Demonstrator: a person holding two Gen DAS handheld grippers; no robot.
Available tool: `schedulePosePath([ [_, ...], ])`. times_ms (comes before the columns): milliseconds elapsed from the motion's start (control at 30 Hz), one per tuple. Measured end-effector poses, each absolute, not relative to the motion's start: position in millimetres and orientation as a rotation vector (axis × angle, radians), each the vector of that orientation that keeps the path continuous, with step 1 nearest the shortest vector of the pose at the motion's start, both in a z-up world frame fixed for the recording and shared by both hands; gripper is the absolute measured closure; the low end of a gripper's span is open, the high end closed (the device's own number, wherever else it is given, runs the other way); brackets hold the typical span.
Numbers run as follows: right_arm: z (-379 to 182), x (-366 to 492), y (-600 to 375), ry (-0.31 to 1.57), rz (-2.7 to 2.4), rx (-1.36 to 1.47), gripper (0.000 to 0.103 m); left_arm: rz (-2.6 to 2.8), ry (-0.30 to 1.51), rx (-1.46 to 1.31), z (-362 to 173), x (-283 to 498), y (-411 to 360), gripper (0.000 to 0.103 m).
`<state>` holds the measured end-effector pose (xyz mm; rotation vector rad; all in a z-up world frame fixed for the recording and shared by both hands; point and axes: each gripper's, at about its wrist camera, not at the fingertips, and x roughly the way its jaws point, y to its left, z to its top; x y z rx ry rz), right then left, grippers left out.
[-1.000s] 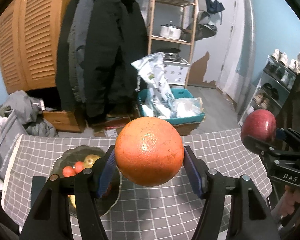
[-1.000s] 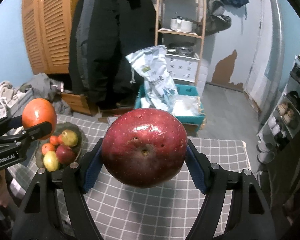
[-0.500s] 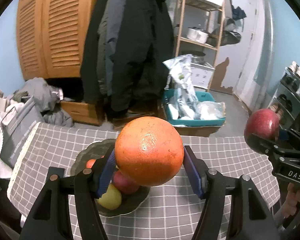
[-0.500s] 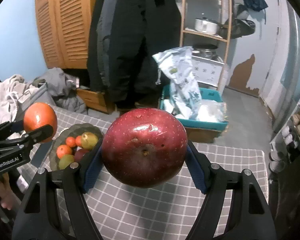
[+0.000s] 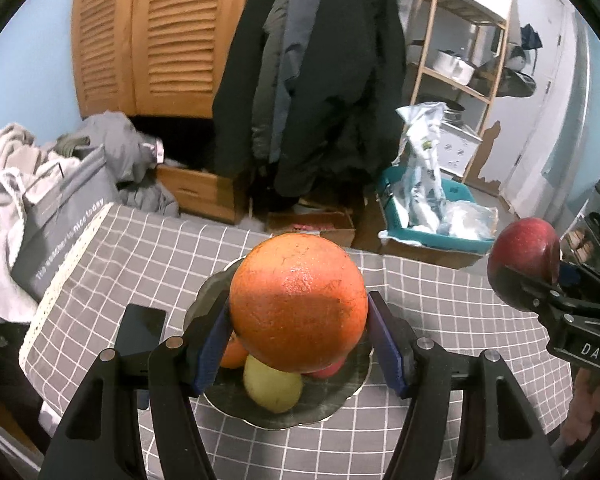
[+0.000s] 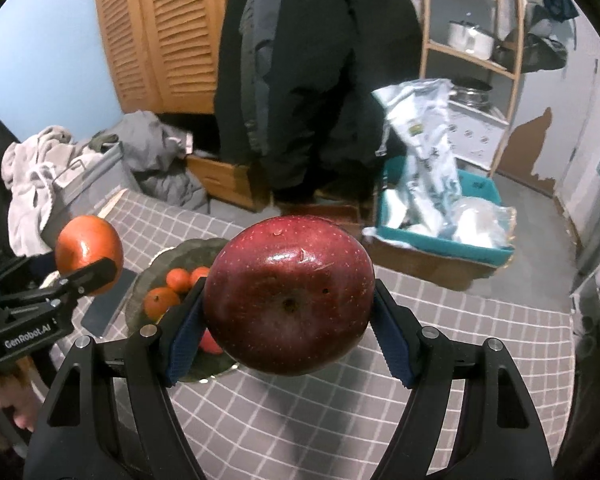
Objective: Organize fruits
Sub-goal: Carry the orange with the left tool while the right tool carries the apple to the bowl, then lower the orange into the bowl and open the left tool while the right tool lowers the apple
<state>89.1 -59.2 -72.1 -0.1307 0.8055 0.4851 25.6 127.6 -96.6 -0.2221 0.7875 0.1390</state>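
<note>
Orange [image 5: 299, 303], clamped between the blue pads of my left gripper [image 5: 299, 332] at its widest girth; it fills the centre of the left wrist view and hangs directly in front of, and above, the dark fruit bowl [image 5: 352, 396] on the checked tablecloth [image 5: 148, 256]. As a near sphere it has no long axis to align, and I cannot make out which way its stem end faces. Apple [image 6: 288, 298], red, gripped likewise in my right gripper [image 6: 288, 332], with its dimpled end turned toward the camera, so its core axis runs roughly along the fingers.

Governing relation: the bowl lies straight below the orange, whereas from the apple it sits down and to the left, partly hidden behind the fruit. I judge the left hand the nearer of the two, and the orange the likelier first release.

Bowl contents: a yellow-green fruit [image 5: 272, 386] at the near side, small tangerines [image 6: 162, 300] toward the left, and something red beneath. Free space looks limited, so I would expect a round fruit to roll against its neighbours on release.

Surroundings: a dark phone [image 5: 140, 330] lies flat just left of the bowl; hanging coats [image 5: 320, 80] and a louvred cabinet [image 5: 148, 36] stand beyond the table.
</note>
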Motion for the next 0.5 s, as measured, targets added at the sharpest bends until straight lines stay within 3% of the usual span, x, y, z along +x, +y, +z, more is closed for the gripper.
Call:
schedulePosePath([
  [500,-135,126,-18,0.94,0.523,-0.12,0.027,0.166,0.946,-0.315,-171,57,161,0.036],
])
